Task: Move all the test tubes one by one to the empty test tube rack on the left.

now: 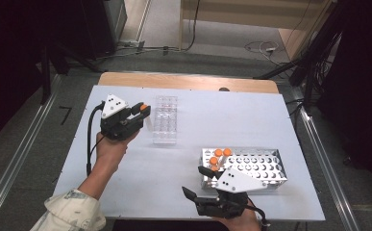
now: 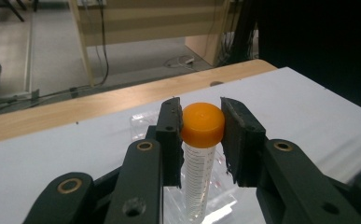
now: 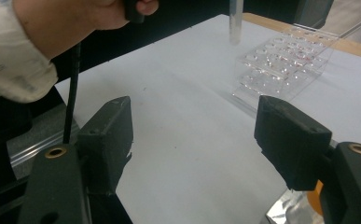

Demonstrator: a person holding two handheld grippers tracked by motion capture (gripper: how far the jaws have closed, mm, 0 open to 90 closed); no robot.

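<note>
Left gripper, upper left of high view: clamped on the orange cap of a clear graduated tube. Tube hanging below the jaws, long axis near vertical, tip free of the table. Clear rack just right of the gripper in high view; in left gripper view lying directly beneath and beyond the tube, lower centre of frame. In right gripper view, tube end at top centre, above the near-left corner of the rack. Coming move judged: short descent, tube axis kept plumb over one well. Right gripper, bottom centre, jaws apart and empty, beside metal rack with orange-capped tubes.
</note>
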